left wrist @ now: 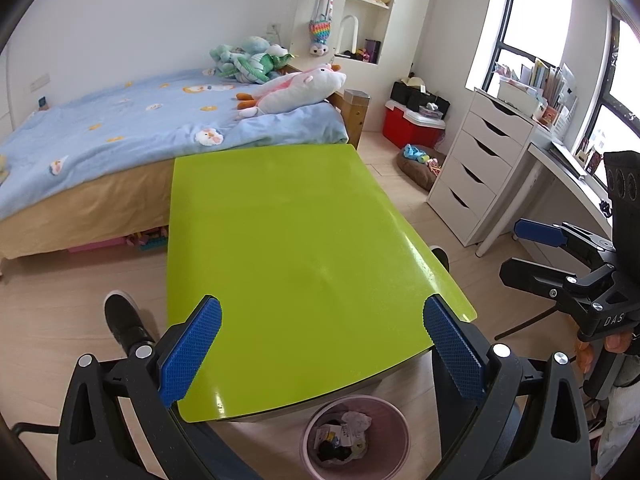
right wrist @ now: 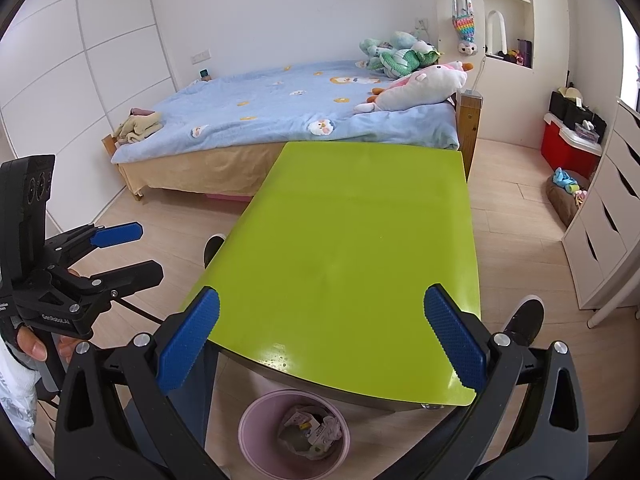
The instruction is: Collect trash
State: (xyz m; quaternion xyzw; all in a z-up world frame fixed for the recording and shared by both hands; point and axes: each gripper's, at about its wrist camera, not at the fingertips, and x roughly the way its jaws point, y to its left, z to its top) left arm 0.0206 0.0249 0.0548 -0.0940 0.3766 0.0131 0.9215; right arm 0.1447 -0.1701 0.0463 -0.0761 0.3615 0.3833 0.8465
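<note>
Trash, crumpled paper and wrappers (left wrist: 347, 436), lies inside a round pink plastic bin (left wrist: 392, 412) on the floor, tucked under the near edge of the glossy lime-green surface (left wrist: 296, 240). Left claw (left wrist: 320, 354) and right claw (right wrist: 320, 344) both hover above that edge, blue-padded fingers spread wide, holding nothing.

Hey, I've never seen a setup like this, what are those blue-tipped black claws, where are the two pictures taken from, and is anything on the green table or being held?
No robot here: a person holds a hand-held gripper in each hand, each carrying a camera looking along its fingers. One picture comes from the left hand-held gripper, the other from the right hand-held gripper; each also glimpses the other at its edge. Both are open and hold nothing. The green table shows nothing on top. Below its near edge stands a pink bin with crumpled trash inside.
</note>
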